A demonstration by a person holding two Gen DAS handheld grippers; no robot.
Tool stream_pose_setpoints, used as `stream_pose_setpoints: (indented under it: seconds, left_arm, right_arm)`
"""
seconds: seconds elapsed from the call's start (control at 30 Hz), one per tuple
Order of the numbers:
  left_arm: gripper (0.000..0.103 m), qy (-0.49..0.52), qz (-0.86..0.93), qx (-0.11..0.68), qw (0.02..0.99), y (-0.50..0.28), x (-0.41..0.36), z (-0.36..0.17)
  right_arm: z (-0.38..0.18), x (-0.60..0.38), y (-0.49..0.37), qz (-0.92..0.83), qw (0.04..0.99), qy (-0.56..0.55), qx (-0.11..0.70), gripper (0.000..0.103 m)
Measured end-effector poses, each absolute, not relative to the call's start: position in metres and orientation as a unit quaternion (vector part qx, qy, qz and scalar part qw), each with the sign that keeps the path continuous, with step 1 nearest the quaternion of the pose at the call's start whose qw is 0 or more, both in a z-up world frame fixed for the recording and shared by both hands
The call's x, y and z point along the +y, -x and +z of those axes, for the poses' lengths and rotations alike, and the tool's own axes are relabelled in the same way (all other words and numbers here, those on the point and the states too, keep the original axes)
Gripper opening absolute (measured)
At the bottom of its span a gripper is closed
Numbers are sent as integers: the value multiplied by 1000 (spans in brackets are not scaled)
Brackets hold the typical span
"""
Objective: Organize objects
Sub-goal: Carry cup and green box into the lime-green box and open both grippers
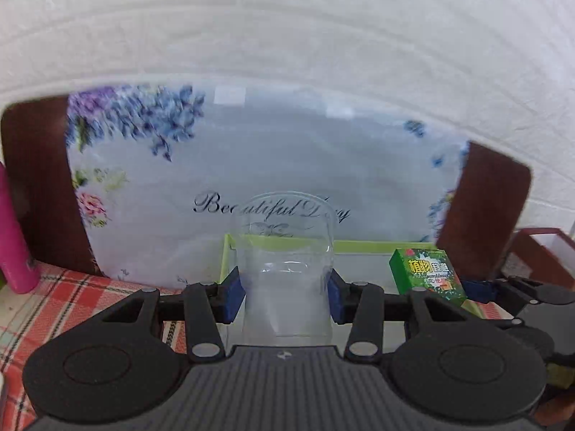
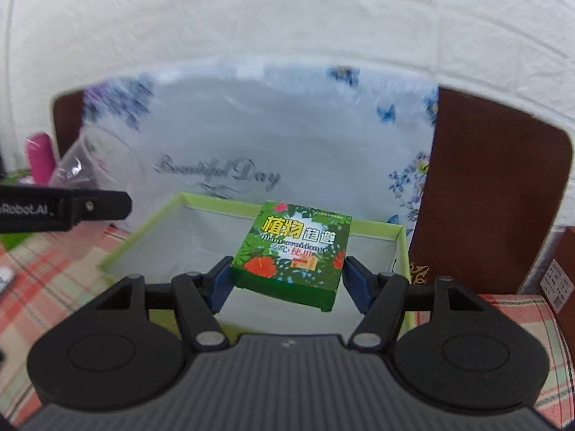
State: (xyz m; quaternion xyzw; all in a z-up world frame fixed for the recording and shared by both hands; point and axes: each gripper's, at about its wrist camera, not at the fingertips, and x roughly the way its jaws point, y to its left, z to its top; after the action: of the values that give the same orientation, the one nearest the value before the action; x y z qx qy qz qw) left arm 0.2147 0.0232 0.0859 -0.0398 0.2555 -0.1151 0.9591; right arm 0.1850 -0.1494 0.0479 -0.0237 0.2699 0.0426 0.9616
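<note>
My left gripper [image 1: 285, 292] is shut on a clear plastic cup [image 1: 287, 269], held upright over the left end of a lime-green open box [image 1: 366, 246]. The cup also shows at the left of the right wrist view [image 2: 90, 160]. My right gripper [image 2: 285, 282] is shut on a green flower-printed carton [image 2: 293, 251], held tilted above the same green box [image 2: 143, 233]. In the left wrist view the carton [image 1: 427, 273] hangs at the right, with the right gripper's fingers [image 1: 478, 291] behind it.
A floral "Beautiful Day" board [image 1: 251, 165] leans on a brown panel [image 2: 492, 186] against the white brick wall. A pink bottle [image 1: 14, 240] stands at the left. A brown box [image 1: 539, 255] sits at the right. A red plaid cloth [image 2: 46, 276] covers the table.
</note>
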Motion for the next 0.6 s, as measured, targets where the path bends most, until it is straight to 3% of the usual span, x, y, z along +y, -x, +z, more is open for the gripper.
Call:
stream_pose_setpoints:
  seconds: [0.23, 0.37, 0.43, 0.47, 0.5, 0.6]
  left_arm:
    - [48, 37, -108, 295, 949, -268, 17, 54]
    - [56, 19, -113, 283, 952, -273, 9, 47]
    - [81, 15, -109, 275, 955, -271, 7, 45]
    - [88, 14, -106, 274, 956, -270, 6, 44]
    - [88, 14, -111, 271, 956, -268, 6, 44]
    - [88, 10, -110, 266, 958, -257, 7, 50]
  right_arm:
    - [-1, -153, -245, 10, 936, 10, 352, 64]
    - [-5, -155, -255, 12, 930, -7, 368, 65]
    - [-6, -154, -256, 13, 928, -3, 372, 66]
    - [-7, -153, -255, 18, 927, -2, 375, 75]
    - [-6, -152, -256, 19, 925, 0, 380, 87]
    - [-6, -148, -250, 27, 925, 4, 378, 91]
